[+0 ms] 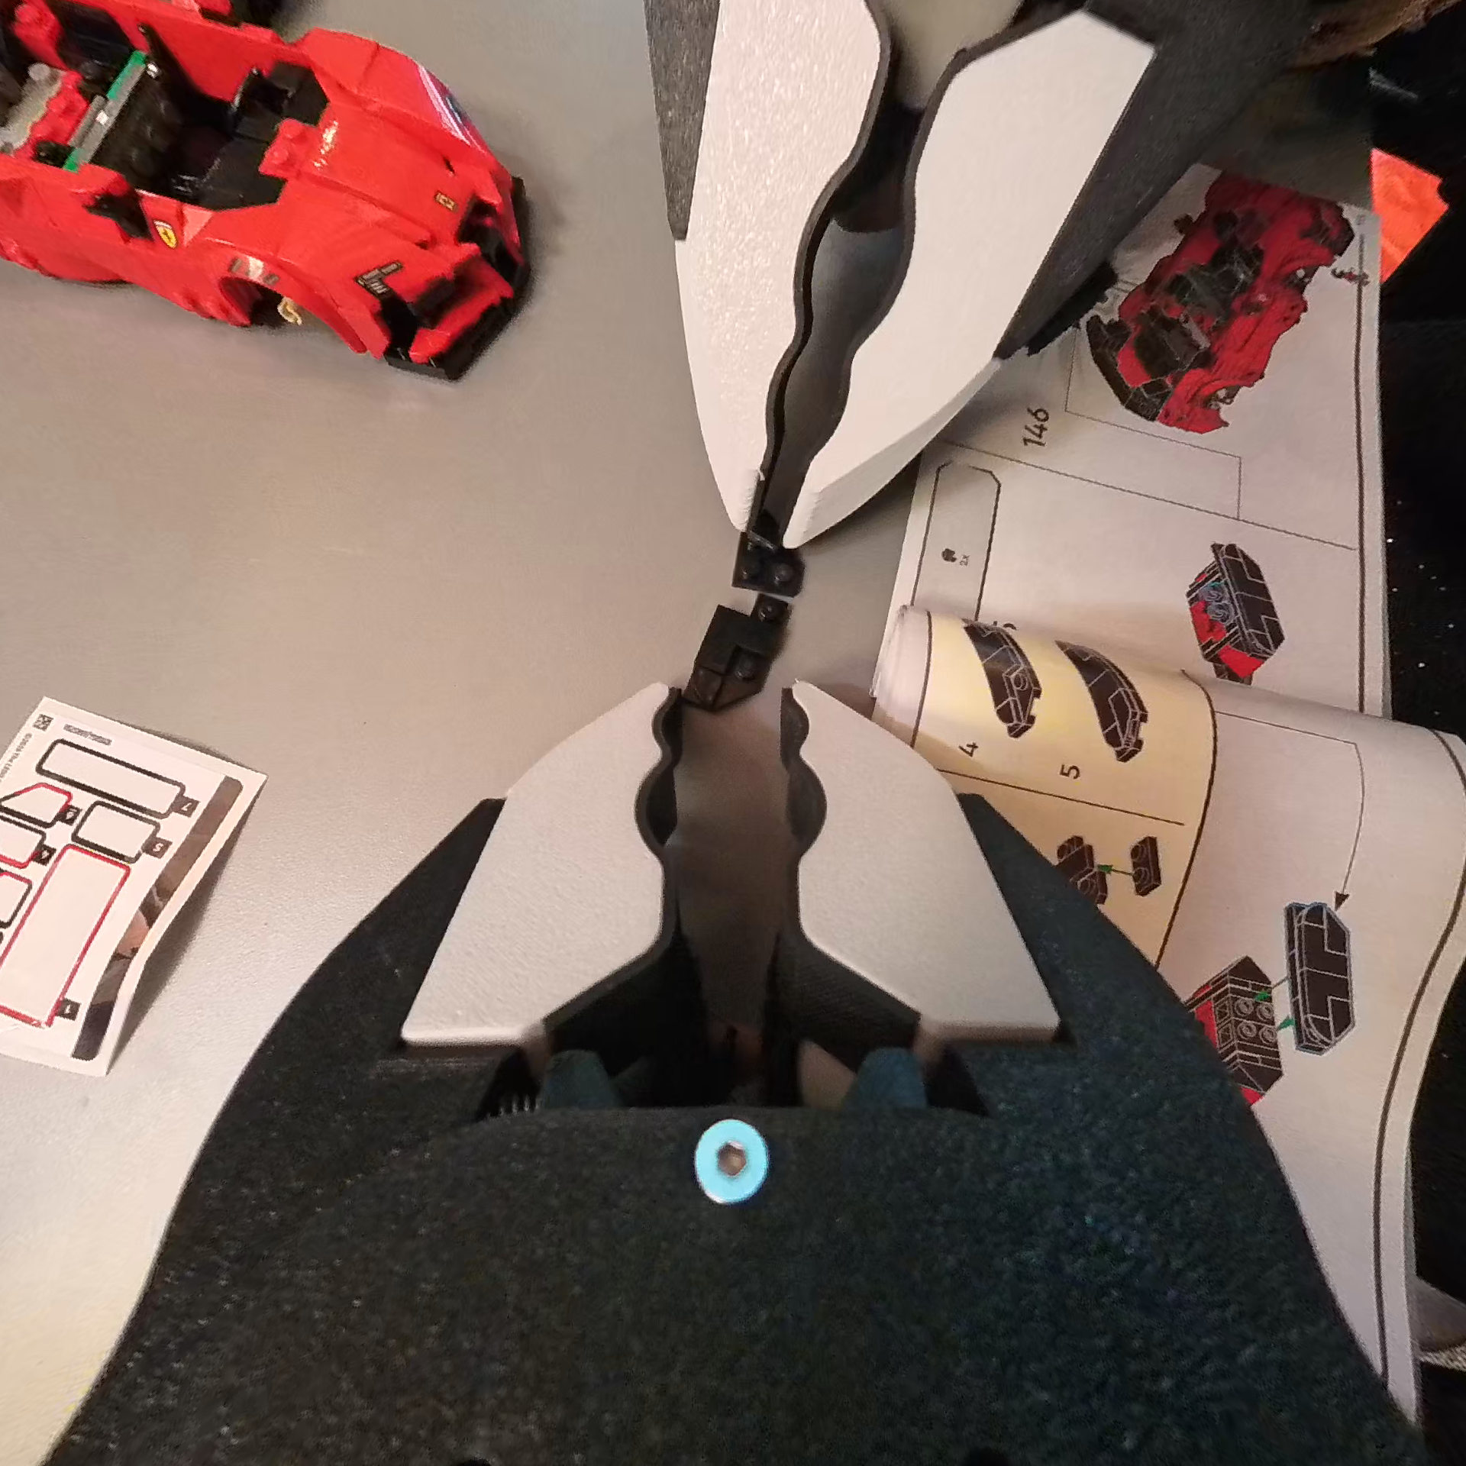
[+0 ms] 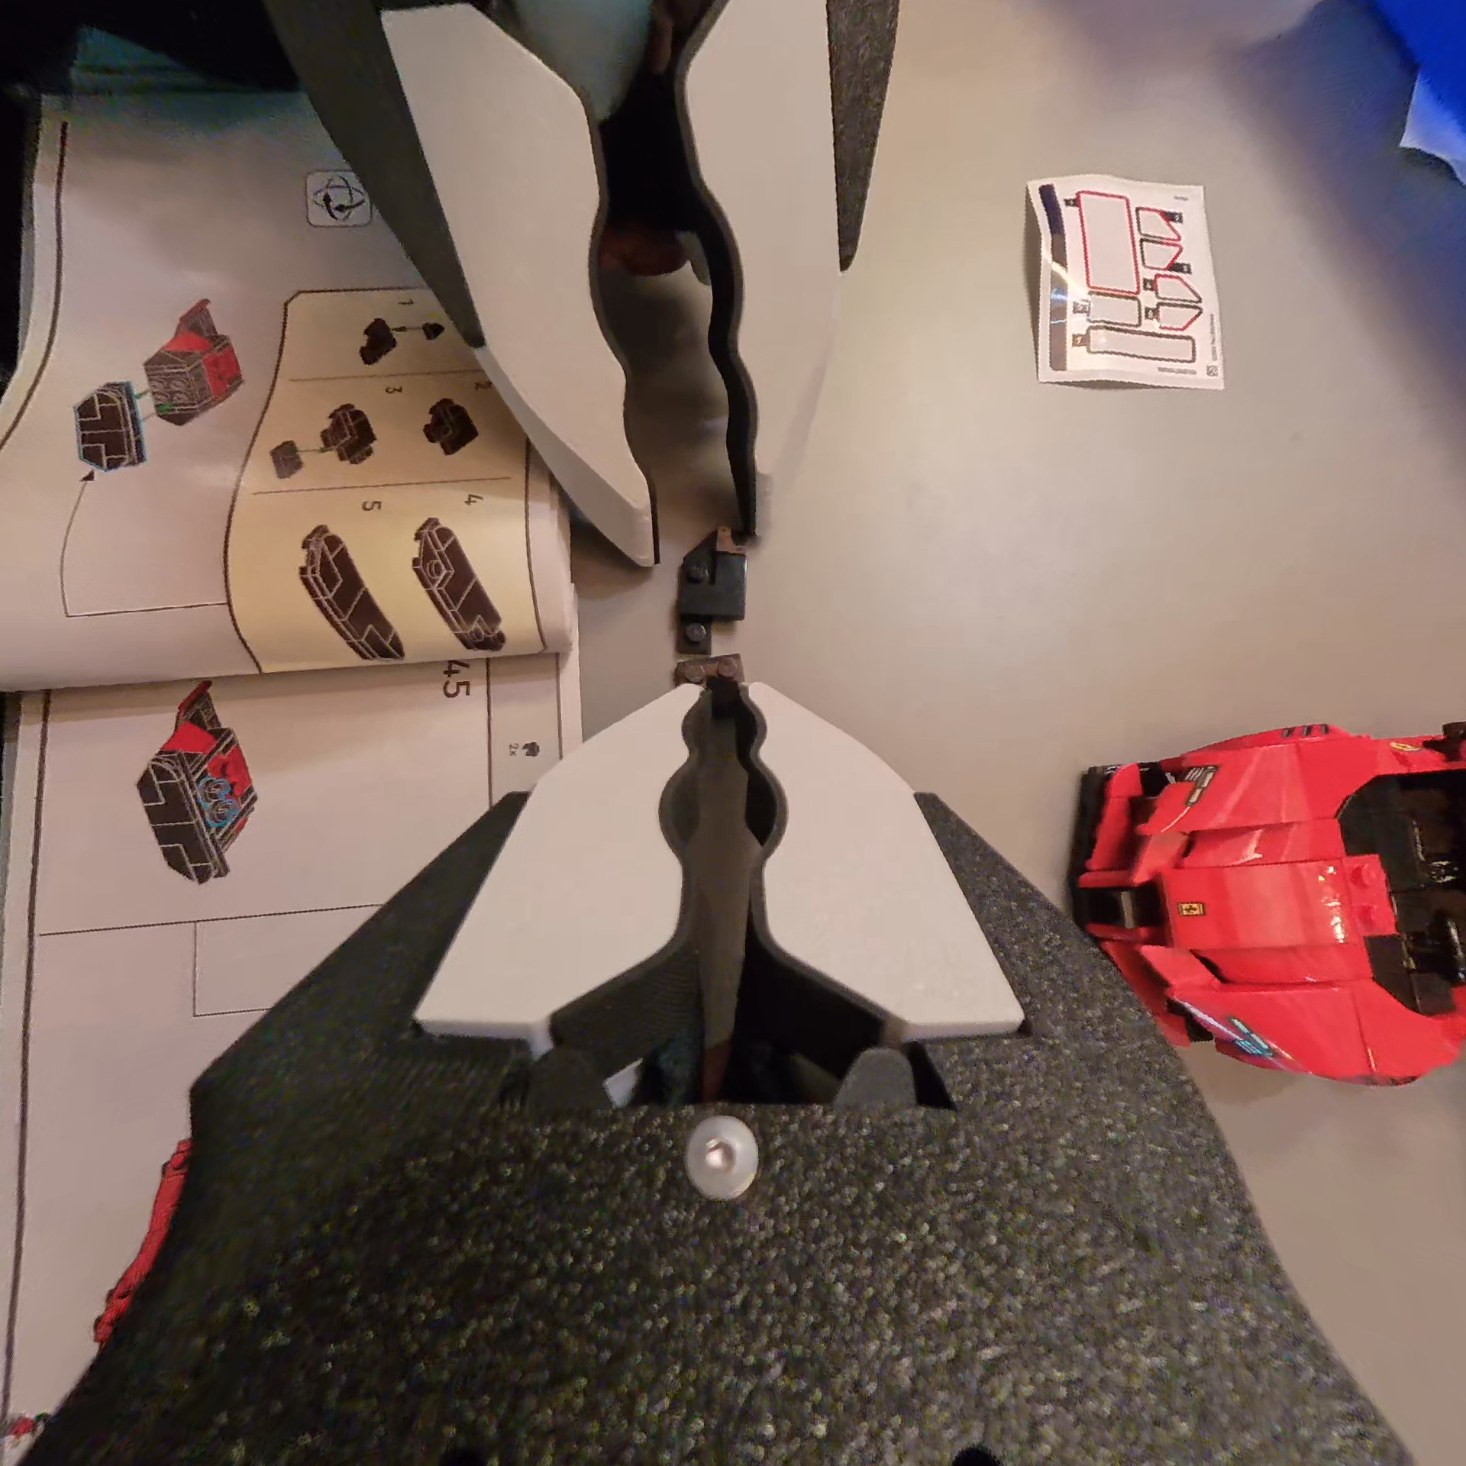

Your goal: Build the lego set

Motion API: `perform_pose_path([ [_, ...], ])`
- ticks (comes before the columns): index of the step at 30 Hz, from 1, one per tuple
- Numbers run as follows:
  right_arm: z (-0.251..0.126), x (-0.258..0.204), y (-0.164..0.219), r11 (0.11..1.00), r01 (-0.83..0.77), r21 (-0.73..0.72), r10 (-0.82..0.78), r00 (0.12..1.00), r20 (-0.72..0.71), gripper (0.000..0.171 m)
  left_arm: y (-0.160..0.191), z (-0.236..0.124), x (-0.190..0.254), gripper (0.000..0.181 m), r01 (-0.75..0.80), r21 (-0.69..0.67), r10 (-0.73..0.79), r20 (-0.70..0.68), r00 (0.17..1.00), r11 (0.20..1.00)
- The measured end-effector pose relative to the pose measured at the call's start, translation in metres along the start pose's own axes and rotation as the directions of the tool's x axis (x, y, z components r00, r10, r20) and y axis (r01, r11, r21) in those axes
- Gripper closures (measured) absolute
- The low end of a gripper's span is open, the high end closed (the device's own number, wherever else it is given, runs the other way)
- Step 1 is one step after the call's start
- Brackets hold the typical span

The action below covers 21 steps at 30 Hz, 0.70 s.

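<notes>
The two tongs meet tip to tip over the grey counter [image 1: 397, 516], each with a small black piece at its tips. The left tongs [image 1: 734, 698] stand a little apart at the tips, and the black sub-assembly [image 1: 734, 658], a stubby build with a sloped end, touches only the left finger; I cannot tell whether they actually pinch it. The right tongs [image 2: 723, 692] are closed tight on a small black plate [image 2: 708, 671], its two studs showing just past the fingertips. The plate and the sub-assembly sit just beside each other, a thin gap showing between them in the right wrist view.

On the far side of the counter from the instruction booklet [image 1: 1269, 516] sits the red lego car [image 1: 333, 182], partly built, its black interior open on top. The booklet lies open beside the tongs, one page curling up. A sticker sheet [image 2: 1126, 282] lies flat on the counter, well apart from the car.
</notes>
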State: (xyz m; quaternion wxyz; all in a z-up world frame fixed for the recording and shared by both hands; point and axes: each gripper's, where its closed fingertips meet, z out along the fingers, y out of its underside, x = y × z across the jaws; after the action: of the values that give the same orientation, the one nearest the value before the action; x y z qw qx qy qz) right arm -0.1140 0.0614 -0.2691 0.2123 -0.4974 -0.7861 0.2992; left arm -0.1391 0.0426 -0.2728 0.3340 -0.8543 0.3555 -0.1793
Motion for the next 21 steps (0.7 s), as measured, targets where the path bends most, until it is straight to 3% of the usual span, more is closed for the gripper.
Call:
perform_pose_path([
  [11,-0.023,0.008,0.006,0.991,-0.131,0.022,0.132,0.990,-0.042,0.165,0.002,-0.002,0.002,0.158,0.024,0.009,-0.024,-0.004,1.000,1.000],
  [15,-0.011,-0.004,0.016,0.992,-0.120,-0.043,0.120,0.993,-0.008,0.165,0.002,-0.002,0.003,0.158,0.013,0.008,-0.013,-0.010,1.000,1.000],
  [21,0.000,-0.010,0.008,0.991,-0.134,-0.020,0.135,0.991,0.011,0.165,0.001,-0.001,0.004,0.160,0.012,0.012,-0.012,-0.024,1.000,1.000],
])
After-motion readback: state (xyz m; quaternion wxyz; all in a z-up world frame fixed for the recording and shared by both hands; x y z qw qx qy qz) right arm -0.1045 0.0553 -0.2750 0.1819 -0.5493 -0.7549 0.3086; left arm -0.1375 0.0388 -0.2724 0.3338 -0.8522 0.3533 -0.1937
